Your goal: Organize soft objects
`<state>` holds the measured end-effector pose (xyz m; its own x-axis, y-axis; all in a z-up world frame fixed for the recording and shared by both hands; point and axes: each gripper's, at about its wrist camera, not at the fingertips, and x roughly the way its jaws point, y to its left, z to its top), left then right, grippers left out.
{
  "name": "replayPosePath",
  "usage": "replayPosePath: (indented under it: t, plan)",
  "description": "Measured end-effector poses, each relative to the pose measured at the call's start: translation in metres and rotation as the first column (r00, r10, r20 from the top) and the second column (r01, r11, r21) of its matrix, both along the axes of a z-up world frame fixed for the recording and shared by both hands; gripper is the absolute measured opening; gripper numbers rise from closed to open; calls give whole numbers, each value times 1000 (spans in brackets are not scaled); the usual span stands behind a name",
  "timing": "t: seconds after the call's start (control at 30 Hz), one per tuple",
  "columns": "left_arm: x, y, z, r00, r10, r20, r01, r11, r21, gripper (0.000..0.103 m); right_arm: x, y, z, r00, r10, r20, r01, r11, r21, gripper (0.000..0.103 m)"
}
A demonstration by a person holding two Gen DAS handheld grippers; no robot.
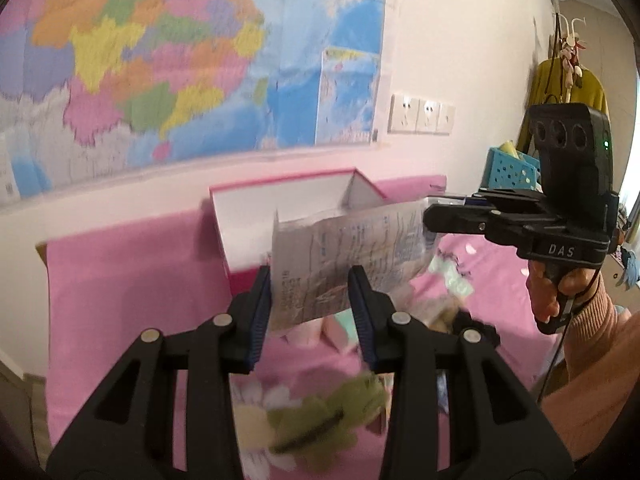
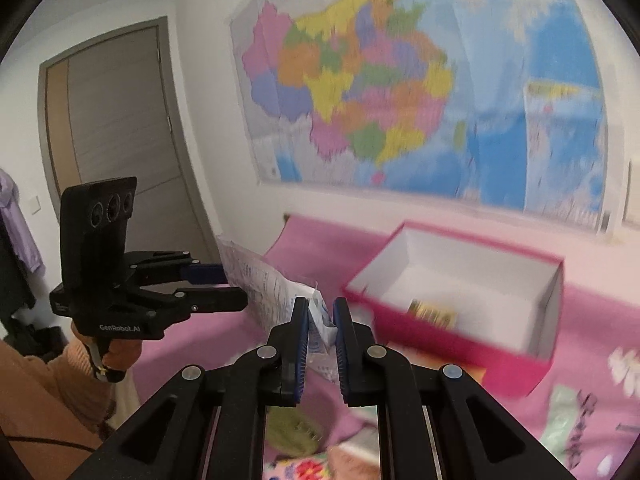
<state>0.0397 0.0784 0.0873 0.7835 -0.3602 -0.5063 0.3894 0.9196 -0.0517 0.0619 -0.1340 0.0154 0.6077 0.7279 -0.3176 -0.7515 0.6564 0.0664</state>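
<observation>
Printed plastic bag (image 1: 352,256): held in the air above the pink bedspread (image 1: 120,272), in front of the open pink box (image 1: 280,204). Right gripper (image 2: 321,320): closed narrowly on one bag edge. Left gripper (image 1: 310,280): spread wide, bag seen between its fingers; grip cannot be told. Green plush toy (image 1: 328,416): lying on the bedspread below.

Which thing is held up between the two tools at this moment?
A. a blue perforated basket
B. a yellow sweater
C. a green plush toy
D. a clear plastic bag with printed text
D: the plastic bag hangs in the air above the pink bed cover, with the right tool pinching one end; the left tool sits at the other end, its fingers set wider.
</observation>
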Motion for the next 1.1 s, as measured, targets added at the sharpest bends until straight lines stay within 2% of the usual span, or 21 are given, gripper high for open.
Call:
replayPosePath:
  t: [0.17, 0.33, 0.53, 0.77, 0.93, 1.03, 1.1]
  plan:
    - [36, -3, 17, 1000, 0, 8, 0, 1000, -20, 40, 26, -8, 24, 999, -36, 28, 35, 999, 35, 12]
    - [83, -8, 13, 999, 31, -39, -31, 999, -18, 40, 66, -10, 27, 997, -71, -17, 72, 996, 55, 12]
    - [131, -14, -16, 986, 64, -152, -67, 998, -12, 40, 113, -6, 11, 988, -123, -96, 126, 992, 29, 12]
    - [164, -12, -45, 964, 106, -244, -110, 994, -2, 40, 156, 3, -10, 973, -170, -157, 170, 985, -16, 12]
    - [181, -9, -64, 936, 147, -321, -148, 989, 22, 40, 180, 11, -25, 954, -189, -232, 179, 982, -64, 13]
    - [188, -5, -70, 920, 187, -344, -190, 981, 24, 40, 194, 17, -38, 930, -229, -287, 203, 972, -118, 21]
    - [186, -3, -68, 923, 194, -332, -200, 980, 14, 40, 201, 19, -46, 917, -267, -297, 234, 962, -141, 31]
